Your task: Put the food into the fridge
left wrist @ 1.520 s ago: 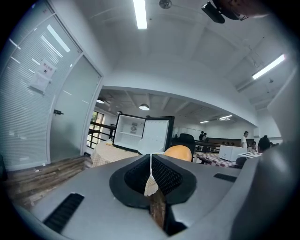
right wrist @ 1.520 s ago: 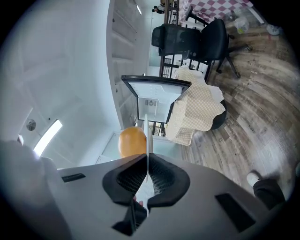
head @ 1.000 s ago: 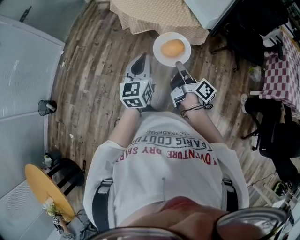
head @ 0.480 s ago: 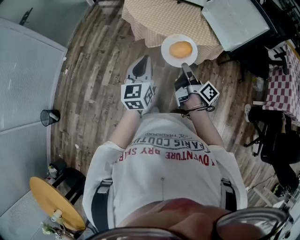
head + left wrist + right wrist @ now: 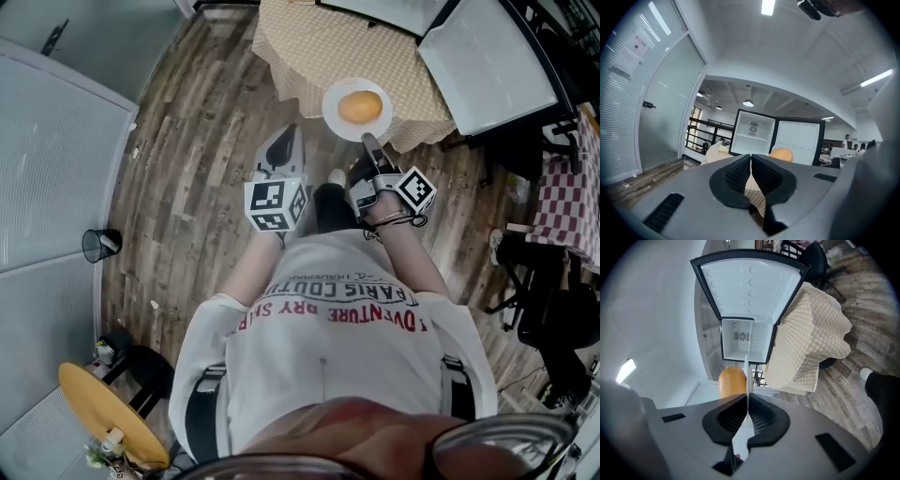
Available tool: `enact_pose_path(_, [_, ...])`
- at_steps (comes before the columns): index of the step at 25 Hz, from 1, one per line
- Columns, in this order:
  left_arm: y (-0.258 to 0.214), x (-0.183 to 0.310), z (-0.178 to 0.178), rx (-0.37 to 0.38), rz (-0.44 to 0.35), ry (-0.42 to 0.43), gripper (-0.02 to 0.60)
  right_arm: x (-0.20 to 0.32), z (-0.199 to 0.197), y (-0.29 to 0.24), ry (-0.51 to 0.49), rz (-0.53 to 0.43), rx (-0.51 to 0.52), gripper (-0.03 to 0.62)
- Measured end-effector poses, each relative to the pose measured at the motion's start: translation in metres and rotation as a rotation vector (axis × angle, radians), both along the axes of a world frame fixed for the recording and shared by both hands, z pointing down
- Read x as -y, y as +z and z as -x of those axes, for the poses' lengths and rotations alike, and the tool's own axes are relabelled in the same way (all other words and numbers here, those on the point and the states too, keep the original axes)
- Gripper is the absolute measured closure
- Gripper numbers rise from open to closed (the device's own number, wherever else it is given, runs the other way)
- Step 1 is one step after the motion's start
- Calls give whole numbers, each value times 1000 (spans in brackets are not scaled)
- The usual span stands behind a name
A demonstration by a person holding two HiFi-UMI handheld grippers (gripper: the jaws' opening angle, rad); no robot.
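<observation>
My right gripper (image 5: 367, 143) is shut on the near rim of a white plate (image 5: 334, 120) that carries an orange-brown bun (image 5: 360, 107). In the right gripper view the plate (image 5: 746, 373) shows edge-on between the pads, with the bun (image 5: 731, 382) to its left. The plate hangs over the near edge of a table with a checkered cloth (image 5: 319, 47). On that table stands a small white fridge (image 5: 743, 341) with its door (image 5: 750, 282) swung open. My left gripper (image 5: 288, 131) is shut and holds nothing; in its own view my left gripper (image 5: 751, 157) faces the fridge (image 5: 752, 133).
The fridge door (image 5: 487, 61) sticks out to the right of the table. A glass partition (image 5: 47, 169) runs along the left, with a black bin (image 5: 98, 246) and a round yellow table (image 5: 103, 412) near it. Black chairs (image 5: 553, 300) and a red checkered table (image 5: 572, 197) stand at the right.
The person has walked forward: the table and fridge have come closer, and the plate now hangs over the table's edge. Both grippers have kept their hold and state.
</observation>
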State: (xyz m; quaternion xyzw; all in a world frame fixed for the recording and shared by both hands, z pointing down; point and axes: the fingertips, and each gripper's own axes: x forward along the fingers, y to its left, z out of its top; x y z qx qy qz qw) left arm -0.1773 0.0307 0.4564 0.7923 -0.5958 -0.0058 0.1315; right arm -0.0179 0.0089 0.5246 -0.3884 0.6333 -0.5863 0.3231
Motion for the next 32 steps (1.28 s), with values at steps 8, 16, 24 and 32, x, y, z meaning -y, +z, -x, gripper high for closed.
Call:
enact_pose_path(8, [0, 102, -7, 17, -1, -20, 554, 100, -4, 2, -20, 10, 15, 560])
enact_pose_path(16, [-21, 225, -38, 17, -34, 10, 554, 220, -30, -15, -10, -21, 13, 560])
enact_pose_path(24, [-16, 302, -62, 2, -18, 28, 554, 290, -54, -10, 5, 0, 5, 560])
enact_pose_path(32, [-9, 359, -78, -8, 2, 89, 554, 327, -72, -4, 77, 20, 17, 560])
